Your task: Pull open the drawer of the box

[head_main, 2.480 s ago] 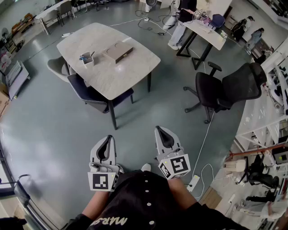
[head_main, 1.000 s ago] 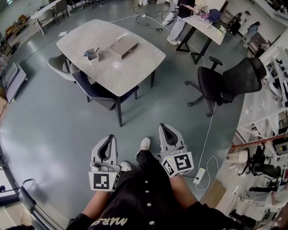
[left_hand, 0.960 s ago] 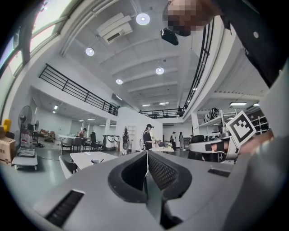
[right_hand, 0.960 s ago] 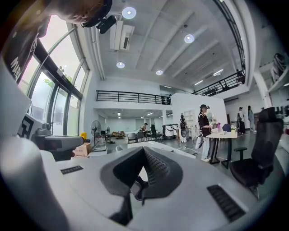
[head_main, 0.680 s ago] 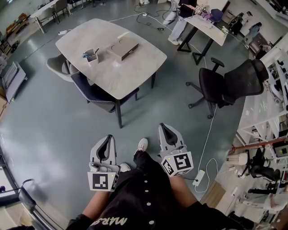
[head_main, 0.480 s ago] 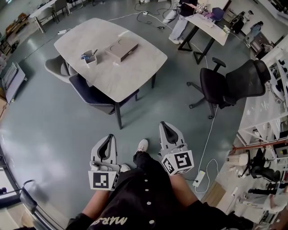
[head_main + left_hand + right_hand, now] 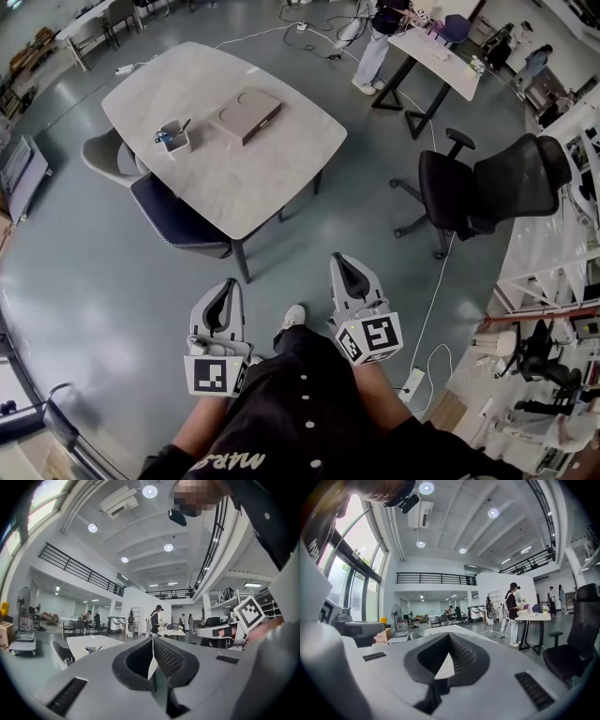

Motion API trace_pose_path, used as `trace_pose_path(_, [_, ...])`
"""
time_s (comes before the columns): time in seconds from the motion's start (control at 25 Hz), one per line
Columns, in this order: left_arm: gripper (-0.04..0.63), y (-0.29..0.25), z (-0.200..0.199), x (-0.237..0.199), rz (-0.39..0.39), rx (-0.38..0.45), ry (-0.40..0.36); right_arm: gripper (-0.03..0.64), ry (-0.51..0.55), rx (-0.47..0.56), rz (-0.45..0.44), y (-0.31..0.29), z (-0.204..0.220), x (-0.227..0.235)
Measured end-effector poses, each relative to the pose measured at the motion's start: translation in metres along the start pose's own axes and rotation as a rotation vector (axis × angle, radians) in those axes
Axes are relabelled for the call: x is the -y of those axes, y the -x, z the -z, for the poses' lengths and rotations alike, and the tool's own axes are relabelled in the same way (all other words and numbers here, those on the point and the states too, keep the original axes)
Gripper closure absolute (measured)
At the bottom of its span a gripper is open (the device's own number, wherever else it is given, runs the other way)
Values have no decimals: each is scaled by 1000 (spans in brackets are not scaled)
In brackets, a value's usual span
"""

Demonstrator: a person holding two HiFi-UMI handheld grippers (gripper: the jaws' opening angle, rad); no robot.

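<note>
A flat grey-brown box [image 7: 246,115] lies on the pale oval table [image 7: 272,159], far ahead of me; no drawer shows pulled out from it. Both grippers are held low in front of my body, well short of the table. My left gripper [image 7: 228,285] is shut with nothing in it, and its jaws meet in the left gripper view [image 7: 153,640]. My right gripper [image 7: 337,259] is also shut and empty, its jaws closed together in the right gripper view [image 7: 449,635]. The table [image 7: 89,644] shows small beyond the left jaws.
A white cup with pens [image 7: 173,137] stands left of the box. Two chairs [image 7: 173,211] are tucked at the table's near-left side. A black office chair [image 7: 487,187] stands to the right, a cable [image 7: 427,300] runs over the floor, and people stand at a far desk [image 7: 431,52].
The table and box have shifted in the head view as I walk across the floor, one foot stepping forward. Both grippers keep the same shut pose in front of my body.
</note>
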State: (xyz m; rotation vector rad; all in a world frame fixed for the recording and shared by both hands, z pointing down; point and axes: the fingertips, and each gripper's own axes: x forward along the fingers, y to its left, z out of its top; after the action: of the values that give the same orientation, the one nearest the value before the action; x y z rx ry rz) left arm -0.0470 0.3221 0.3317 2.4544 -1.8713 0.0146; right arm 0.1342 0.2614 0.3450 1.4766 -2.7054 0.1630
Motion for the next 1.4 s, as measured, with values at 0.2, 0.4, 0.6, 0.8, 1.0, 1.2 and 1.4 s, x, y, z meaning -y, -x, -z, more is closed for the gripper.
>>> trace_pose_path(0.2, [578, -40, 3, -5, -17, -13, 3, 620, -17, 10, -17, -32, -6, 30])
trace_pose_path(0.4, [578, -75, -6, -6, -53, -2, 4, 620, -17, -2, -48, -59, -10, 58])
trace_pose_path(0.6, [578, -100, -10, -13, -106, -8, 5, 620, -30, -3, -79, -83, -16, 76])
trace_pose_path(0.8, [578, -116, -6, -11, -113, -29, 1, 620, -53, -23, -86, -98, -6, 92])
trace_pose_path(1.0, [578, -130, -1, -16, -112, -58, 6, 620, -67, -40, -83, -113, -2, 102])
trace_pose_path(1.2, [578, -174, 1, -20, -71, -53, 9, 620, -54, -32, -66, -134, -7, 121])
trace_pose_path(1.4, [578, -231, -13, -37, -35, -9, 8, 620, -42, -15, -73, -171, -21, 136])
